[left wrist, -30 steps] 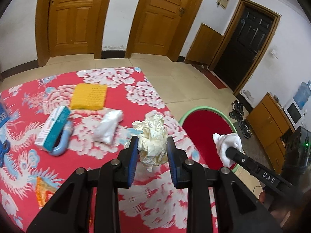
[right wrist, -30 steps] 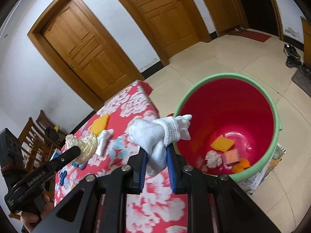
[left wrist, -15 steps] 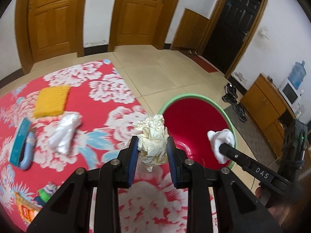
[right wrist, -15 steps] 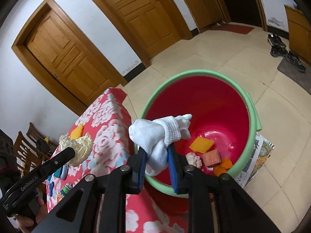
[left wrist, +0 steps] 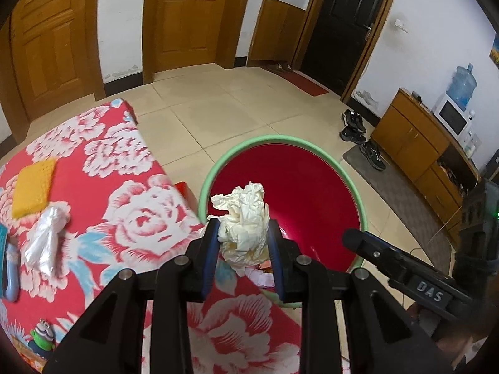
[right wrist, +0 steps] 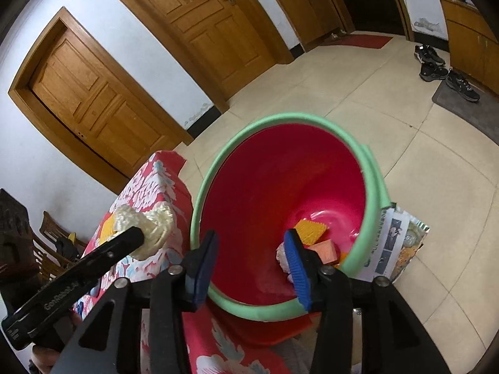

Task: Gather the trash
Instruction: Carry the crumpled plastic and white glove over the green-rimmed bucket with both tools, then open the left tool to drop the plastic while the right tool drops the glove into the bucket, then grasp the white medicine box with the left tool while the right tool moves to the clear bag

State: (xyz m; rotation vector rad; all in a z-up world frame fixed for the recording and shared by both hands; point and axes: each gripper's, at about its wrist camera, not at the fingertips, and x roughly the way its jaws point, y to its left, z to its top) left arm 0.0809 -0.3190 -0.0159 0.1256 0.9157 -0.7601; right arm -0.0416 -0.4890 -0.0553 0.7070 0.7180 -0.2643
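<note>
Your left gripper (left wrist: 241, 243) was clamped on the crumpled paper wad (left wrist: 243, 218), held above the near rim of the red bin (left wrist: 312, 199), just past the table's (left wrist: 140, 212) edge. Your right gripper (right wrist: 252, 265) was spread wide and held nothing, poised over the bin's mouth.

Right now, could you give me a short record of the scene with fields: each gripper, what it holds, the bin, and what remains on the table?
left gripper: shut on crumpled paper, held near the bin's rim
right gripper: open, nothing between its fingers, above the bin
bin: red inside, green rim, on the floor beside the table
bin contents: orange sponge, pink block, a white lump partly hidden
table: floral red cloth
on table: yellow sponge, clear plastic bag
</note>
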